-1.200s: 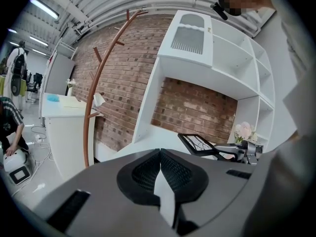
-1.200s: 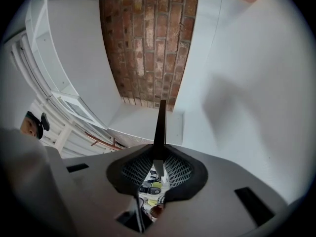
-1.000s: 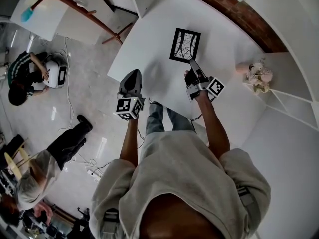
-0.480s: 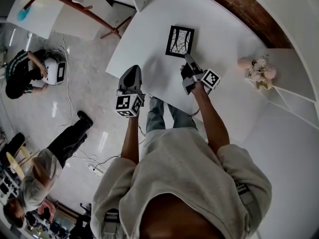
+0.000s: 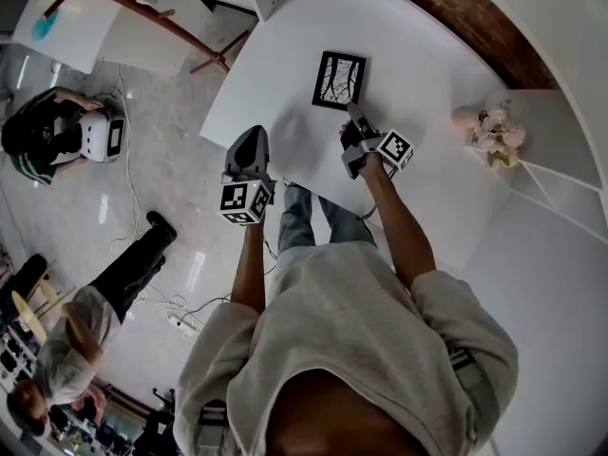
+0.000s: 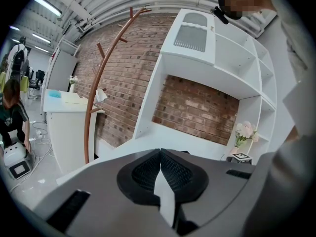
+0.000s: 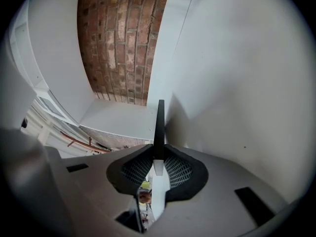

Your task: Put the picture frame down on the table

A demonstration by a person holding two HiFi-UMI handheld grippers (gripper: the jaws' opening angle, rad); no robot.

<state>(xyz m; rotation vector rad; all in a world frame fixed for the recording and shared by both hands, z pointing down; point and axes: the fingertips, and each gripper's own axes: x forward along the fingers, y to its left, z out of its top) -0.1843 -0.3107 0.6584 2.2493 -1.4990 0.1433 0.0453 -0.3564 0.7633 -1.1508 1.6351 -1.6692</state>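
The picture frame (image 5: 339, 81), black with a branch drawing, is flat over the white table (image 5: 285, 74); I cannot tell whether it rests on it. My right gripper (image 5: 352, 114) is shut on its near edge. In the right gripper view the frame (image 7: 160, 125) shows edge-on as a thin black bar pinched between the pads of the right gripper (image 7: 158, 158), with the table (image 7: 247, 83) close beside it. My left gripper (image 5: 251, 142) hovers at the table's near-left edge, shut and empty; the left gripper (image 6: 160, 158) shows its pads pressed together.
Pink flowers (image 5: 489, 126) stand at the table's right by white shelving (image 5: 560, 188). A wooden coat rack (image 5: 142, 17) and a white counter are at the far left. Two people (image 5: 57, 136) are on the floor to the left, with cables.
My right gripper and the frame have shifted a little left and further onto the table. The left gripper has stayed put. The crouching person on the floor has moved.
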